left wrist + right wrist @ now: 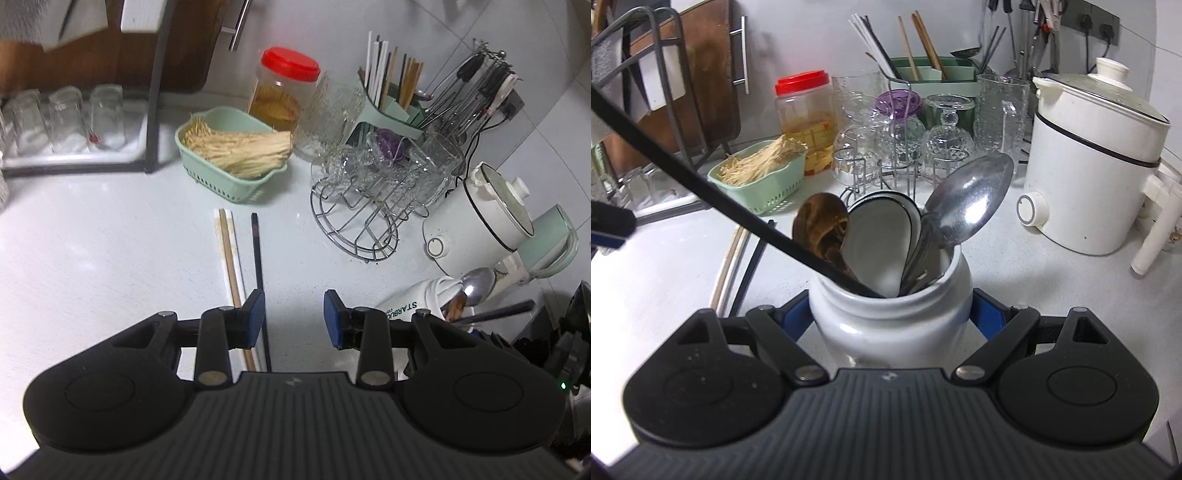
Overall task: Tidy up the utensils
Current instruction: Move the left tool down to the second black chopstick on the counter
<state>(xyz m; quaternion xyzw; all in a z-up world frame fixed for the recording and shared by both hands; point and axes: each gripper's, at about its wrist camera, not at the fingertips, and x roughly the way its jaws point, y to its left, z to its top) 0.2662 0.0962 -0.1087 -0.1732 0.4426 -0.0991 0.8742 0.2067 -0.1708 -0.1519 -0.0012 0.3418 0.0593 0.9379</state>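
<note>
The right tool [890, 314] squeezes the white jar [892, 317] full of spoons [971, 199] and one black chopstick [701, 184], while the left tool [294, 319], fingers apart and empty, hangs over the chopsticks [231, 258] lying on the desk [110, 258] just ahead.

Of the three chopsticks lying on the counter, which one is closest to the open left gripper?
The black chopstick: it lies rightmost, running between the left gripper's fingers.
</note>
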